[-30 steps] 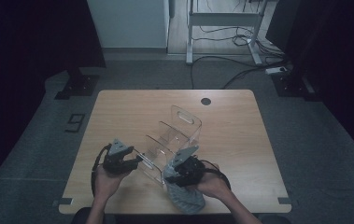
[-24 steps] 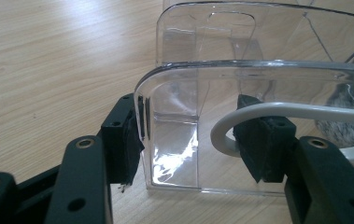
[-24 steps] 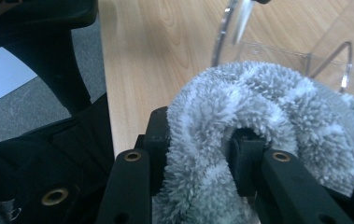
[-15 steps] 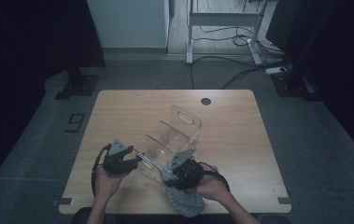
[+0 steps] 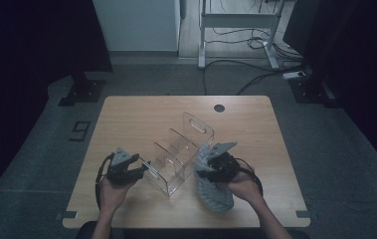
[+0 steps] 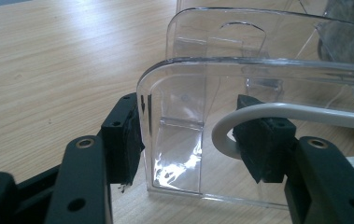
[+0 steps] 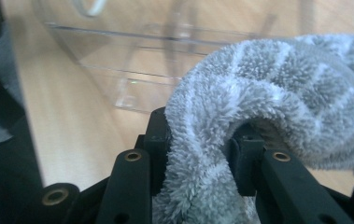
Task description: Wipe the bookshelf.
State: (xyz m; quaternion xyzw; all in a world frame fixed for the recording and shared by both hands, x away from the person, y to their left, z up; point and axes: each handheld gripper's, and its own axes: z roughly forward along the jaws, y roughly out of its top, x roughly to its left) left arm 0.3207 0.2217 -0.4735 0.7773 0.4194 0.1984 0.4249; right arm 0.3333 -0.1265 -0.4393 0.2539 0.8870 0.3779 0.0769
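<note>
A clear plastic rack with upright dividers stands slantwise on the wooden table. My left gripper holds its near end. In the left gripper view the jaws straddle the corner of the rack's end panel, one pad against its edge. A white cable loops in front. My right gripper is shut on a fluffy grey striped cloth, which hangs beside the rack's right side. The right gripper view has the cloth bunched between the pads, and the rack just beyond.
A dark round cable hole sits near the table's far edge. Bare wood lies to the left of the rack and behind it. Beyond the table are a dark floor, a desk frame and loose cables.
My right gripper has carried the cloth to the right and slightly away from the front edge. The left gripper and the rack have stayed put.
</note>
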